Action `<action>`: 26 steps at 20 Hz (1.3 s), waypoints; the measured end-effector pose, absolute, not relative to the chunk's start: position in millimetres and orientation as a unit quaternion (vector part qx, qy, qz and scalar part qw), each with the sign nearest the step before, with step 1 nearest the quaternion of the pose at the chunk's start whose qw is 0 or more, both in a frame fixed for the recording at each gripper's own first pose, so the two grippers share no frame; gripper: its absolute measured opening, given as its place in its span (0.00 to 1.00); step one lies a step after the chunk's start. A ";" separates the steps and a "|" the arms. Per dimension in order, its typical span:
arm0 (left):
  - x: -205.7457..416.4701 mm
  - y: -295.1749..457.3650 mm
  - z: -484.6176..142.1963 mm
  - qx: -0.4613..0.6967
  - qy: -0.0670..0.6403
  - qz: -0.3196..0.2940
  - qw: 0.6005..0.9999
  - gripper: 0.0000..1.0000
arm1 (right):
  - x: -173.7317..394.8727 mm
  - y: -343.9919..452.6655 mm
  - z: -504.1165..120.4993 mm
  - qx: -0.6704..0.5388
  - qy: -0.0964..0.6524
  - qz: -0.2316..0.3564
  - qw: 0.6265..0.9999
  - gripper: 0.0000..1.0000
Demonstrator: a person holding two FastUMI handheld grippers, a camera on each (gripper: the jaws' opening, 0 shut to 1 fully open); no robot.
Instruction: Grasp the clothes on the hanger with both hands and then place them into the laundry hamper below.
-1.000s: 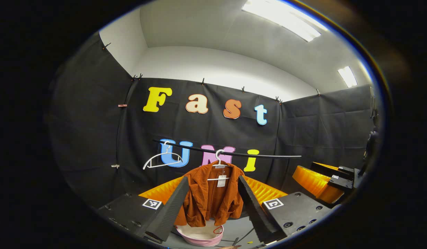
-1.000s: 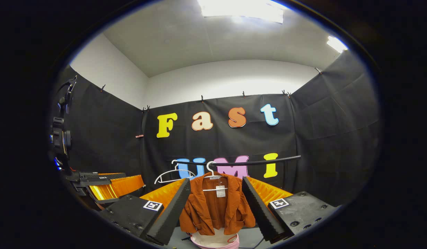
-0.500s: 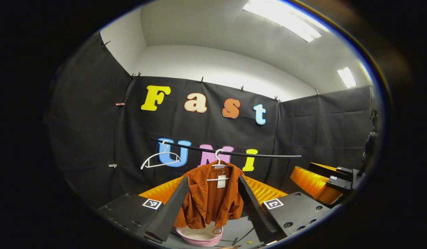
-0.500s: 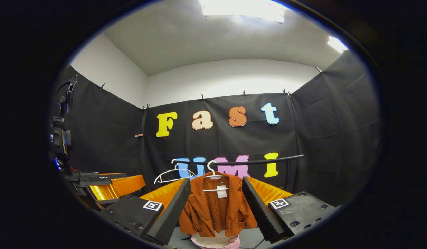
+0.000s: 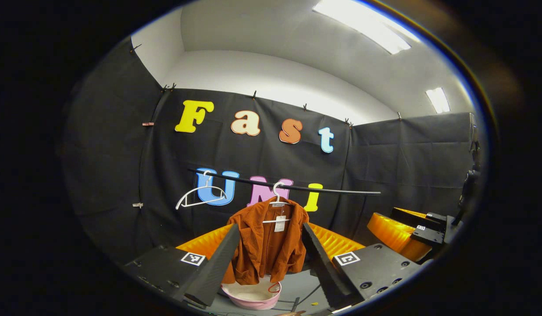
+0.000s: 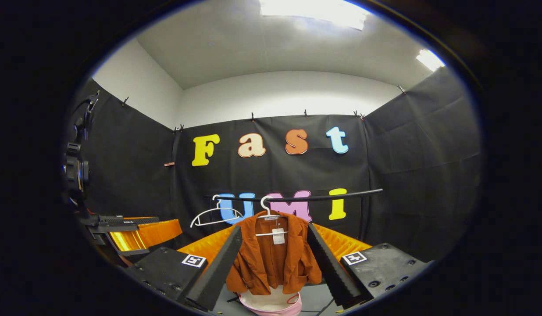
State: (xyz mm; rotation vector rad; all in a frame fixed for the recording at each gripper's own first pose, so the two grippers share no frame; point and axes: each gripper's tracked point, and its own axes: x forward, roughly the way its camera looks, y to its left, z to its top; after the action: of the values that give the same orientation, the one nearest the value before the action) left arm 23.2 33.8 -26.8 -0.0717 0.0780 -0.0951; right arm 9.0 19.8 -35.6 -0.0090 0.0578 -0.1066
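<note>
Both my grippers, left (image 5: 267,259) and right (image 6: 273,265), jaws spread wide, empty. Rust-orange corduroy jacket (image 5: 265,245) hangs dead ahead on white wire hanger (image 5: 276,206), well apart, long axis vertical. Pink round laundry hamper (image 5: 252,296) directly beneath. Neither gripper clearly nearer.

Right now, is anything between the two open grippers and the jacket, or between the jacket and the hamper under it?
Nothing visible. The rust jacket hangs on its white hanger in the open gap of the left gripper and right gripper, untouched. The pink hamper sits directly below its hem.
</note>
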 end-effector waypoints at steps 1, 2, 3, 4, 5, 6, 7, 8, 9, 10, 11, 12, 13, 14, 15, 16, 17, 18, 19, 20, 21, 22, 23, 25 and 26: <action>21.8 37.7 -27.8 -0.036 0.040 -0.050 0.997 0.91 | 7.4 23.2 -39.0 -0.005 0.030 -0.058 0.998 0.96; 21.0 39.4 -29.2 -0.037 0.041 -0.053 0.997 0.91 | 6.5 26.3 -40.1 -0.006 0.032 -0.061 0.998 0.96; 20.7 40.9 -30.5 -0.038 0.043 -0.059 0.997 0.91 | 6.2 29.7 -41.8 -0.008 0.033 -0.062 0.997 0.96; 20.1 41.4 -34.3 -0.039 0.045 -0.064 0.996 0.91 | 7.2 32.3 -43.9 -0.011 0.035 -0.064 0.997 0.97; 20.0 42.8 -36.7 -0.041 0.048 -0.066 0.996 0.91 | 8.9 34.6 -46.3 -0.014 0.038 -0.064 0.997 0.97; 21.1 45.3 -39.9 -0.042 0.048 -0.066 0.996 0.91 | 10.7 37.4 -50.8 -0.016 0.042 -0.063 0.997 0.97; 23.8 46.1 -41.5 -0.043 0.050 -0.066 0.996 0.91 | 13.0 39.2 -53.7 -0.018 0.045 -0.061 0.997 1.00; 27.4 44.9 -44.8 -0.044 0.052 -0.069 0.995 0.91 | 17.4 39.5 -55.9 -0.019 0.047 -0.060 0.997 0.96; 32.1 43.0 -47.7 -0.044 0.054 -0.074 0.995 0.91 | 22.5 37.8 -56.3 -0.019 0.048 -0.059 0.997 0.96; 37.5 40.4 -49.6 -0.045 0.054 -0.079 0.994 0.91 | 28.6 36.6 -59.3 -0.018 0.047 -0.058 0.997 0.96; 43.4 39.4 -52.4 -0.044 0.053 -0.081 0.994 0.91 | 36.1 36.0 -64.8 -0.017 0.047 -0.055 0.997 0.96; 51.3 38.4 -55.5 -0.043 0.051 -0.083 0.994 0.91 | 45.1 32.7 -69.4 -0.016 0.049 -0.051 0.997 0.96; 61.0 37.3 -58.5 -0.043 0.050 -0.084 0.994 0.91 | 55.3 26.2 -76.1 -0.017 0.050 -0.050 0.997 0.96; 71.5 35.4 -64.1 -0.044 0.051 -0.084 0.994 0.91 | 66.1 18.7 -85.2 -0.020 0.054 -0.050 0.997 0.97; 84.3 33.9 -68.1 -0.046 0.050 -0.084 0.994 0.91 | 79.3 11.8 -94.3 -0.023 0.058 -0.047 0.997 0.97; 97.7 33.3 -72.3 -0.047 0.049 -0.082 0.994 0.91 | 92.7 6.3 -102.9 -0.025 0.061 -0.043 0.997 0.97; 113.1 34.1 -74.6 -0.046 0.045 -0.075 0.995 0.91 | 107.5 2.7 -108.8 -0.027 0.060 -0.032 0.997 0.97; 129.2 34.6 -77.6 -0.046 0.041 -0.066 0.996 0.91 | 122.5 -0.5 -113.1 -0.028 0.059 -0.022 0.998 0.97; 147.1 33.3 -80.0 -0.045 0.035 -0.061 0.996 0.91 | 137.6 -4.8 -118.3 -0.029 0.057 -0.011 0.998 0.97; 162.8 29.4 -84.2 -0.045 0.033 -0.059 0.997 0.91 | 152.6 -10.3 -122.4 -0.029 0.054 -0.005 0.998 0.97; 179.0 25.2 -89.4 -0.045 0.034 -0.059 0.997 0.91 | 165.5 -16.1 -128.5 -0.028 0.053 0.001 0.998 0.97; 192.6 21.5 -98.1 -0.045 0.037 -0.057 0.997 0.91 | 178.1 -20.7 -137.0 -0.026 0.057 0.008 0.998 0.97; 205.9 18.0 -106.1 -0.046 0.041 -0.055 0.997 0.91 | 188.4 -25.0 -147.2 -0.024 0.063 0.014 0.998 0.97; 229.4 13.2 -117.3 -0.048 0.036 -0.044 0.997 0.91 | 203.8 -34.3 -164.9 -0.018 0.072 0.024 0.997 0.97; 239.4 10.1 -122.8 -0.048 0.031 -0.042 0.997 0.91 | 211.9 -38.0 -172.3 -0.015 0.071 0.030 0.997 0.97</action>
State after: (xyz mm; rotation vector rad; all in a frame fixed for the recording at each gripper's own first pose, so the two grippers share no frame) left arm 239.4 10.1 -122.8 -0.0966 0.0622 -0.0831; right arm 211.9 -38.0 -172.3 -0.0305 0.1416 0.0607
